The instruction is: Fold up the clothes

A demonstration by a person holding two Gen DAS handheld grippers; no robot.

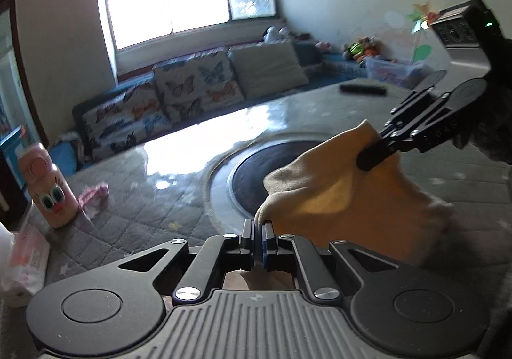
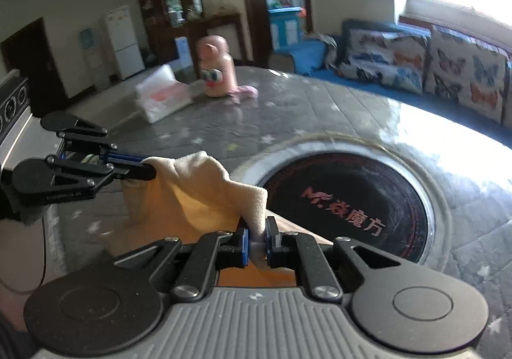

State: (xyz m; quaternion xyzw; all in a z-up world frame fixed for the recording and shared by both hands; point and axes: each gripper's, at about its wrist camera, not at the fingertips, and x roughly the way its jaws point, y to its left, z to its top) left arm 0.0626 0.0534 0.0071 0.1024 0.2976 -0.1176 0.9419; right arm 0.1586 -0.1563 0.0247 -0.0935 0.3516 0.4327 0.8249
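A pale yellow garment (image 1: 345,199) hangs stretched between my two grippers above the grey quilted table (image 1: 134,199). My left gripper (image 1: 258,231) is shut on one corner of it. My right gripper (image 2: 257,237) is shut on another corner; it also shows in the left wrist view (image 1: 368,157) at the right. The left gripper shows in the right wrist view (image 2: 150,168) at the left, pinching the garment (image 2: 198,192). The lower part of the cloth sags toward the table.
A round black inset hob (image 2: 348,199) sits in the table under the garment. A pink cartoon bottle (image 1: 48,192), a pink cloth (image 1: 94,195) and a white plastic bag (image 2: 163,96) stand at the table's far side. A remote (image 1: 363,89) lies near the far edge. A butterfly-cushion sofa (image 1: 166,96) stands behind.
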